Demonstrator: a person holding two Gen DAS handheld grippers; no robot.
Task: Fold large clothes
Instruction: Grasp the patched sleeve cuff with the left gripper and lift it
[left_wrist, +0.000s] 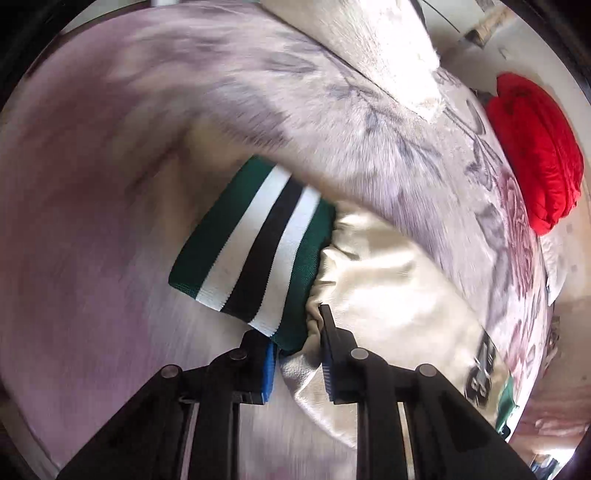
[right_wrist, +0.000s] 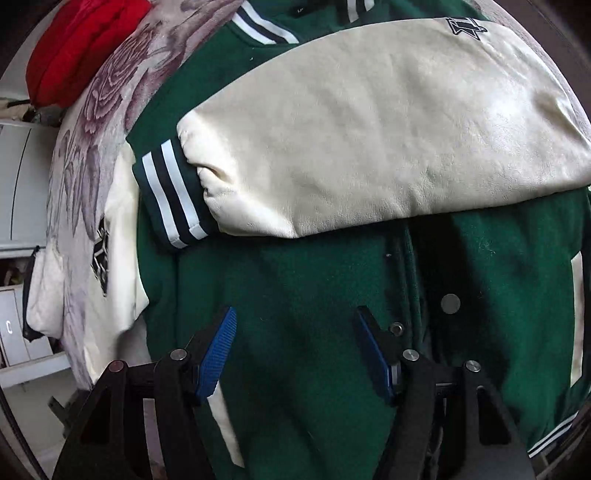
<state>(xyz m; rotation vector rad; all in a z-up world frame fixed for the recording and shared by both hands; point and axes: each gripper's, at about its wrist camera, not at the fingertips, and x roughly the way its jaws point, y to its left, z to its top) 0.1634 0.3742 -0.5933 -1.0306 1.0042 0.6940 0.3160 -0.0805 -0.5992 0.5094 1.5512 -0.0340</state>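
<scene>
A green varsity jacket (right_wrist: 303, 295) with cream sleeves lies flat on a flowered blanket. One cream sleeve (right_wrist: 369, 129) is folded across its chest, its striped cuff (right_wrist: 173, 195) pointing left. My right gripper (right_wrist: 295, 325) is open and empty just above the green front, near the snap buttons (right_wrist: 450, 303). In the left wrist view my left gripper (left_wrist: 299, 332) is shut on the other cream sleeve (left_wrist: 388, 288) right by its green, white and black striped cuff (left_wrist: 255, 243), holding it off the blanket.
A folded red garment (left_wrist: 535, 147) lies on the pale flowered blanket (left_wrist: 184, 110); it also shows in the right wrist view (right_wrist: 77, 48). White furniture (right_wrist: 22, 184) stands beyond the bed's left edge.
</scene>
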